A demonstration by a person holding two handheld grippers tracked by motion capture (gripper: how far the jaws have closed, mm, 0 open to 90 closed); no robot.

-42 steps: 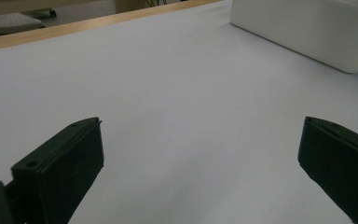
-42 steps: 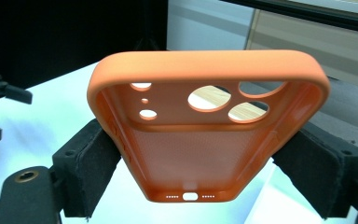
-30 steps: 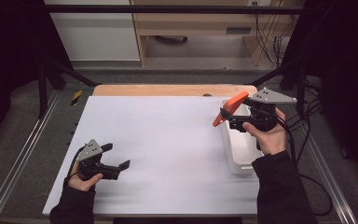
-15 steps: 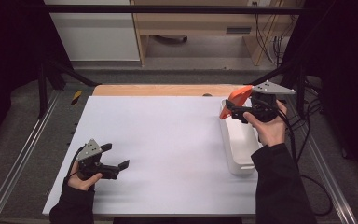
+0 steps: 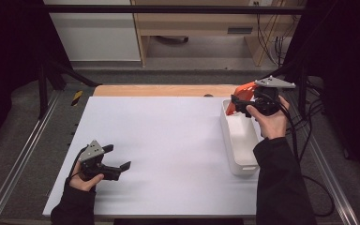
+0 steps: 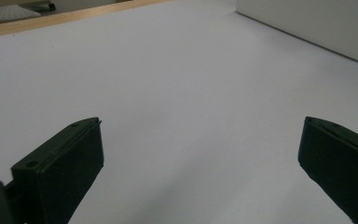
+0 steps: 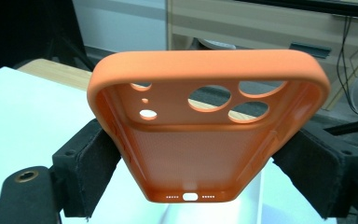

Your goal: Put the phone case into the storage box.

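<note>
- High view, nearest edge: the person's left hand (image 5: 82,180) grips the left gripper (image 5: 117,158) low over the near-left part of the white table (image 5: 168,150), its jaws spread wide with nothing between them.
- Left gripper view: the two black jaws stand far apart at the bottom corners, bare white surface between them, and a side wall of the white bin (image 6: 317,25) shows at the upper right, well apart from the jaws.
- Farther out on the right side, the long white bin (image 5: 241,140) lies lengthways near the table's right edge; the person's right forearm in a dark sleeve (image 5: 279,183) reaches along beside it.
- At the bin's far end, the right hand (image 5: 272,119) holds the right gripper (image 5: 236,103) above the rim, with a grey three-cornered plate (image 5: 275,83) on top.
- Right gripper view: the jaws are closed onto the two long edges of an orange phone case (image 7: 205,135), its hollow inside facing the camera and its camera cut-outs at the far end, tilted upward.
- Beyond the table: a strip of wooden edge (image 5: 164,90), then floor and pale furniture (image 5: 192,28).
</note>
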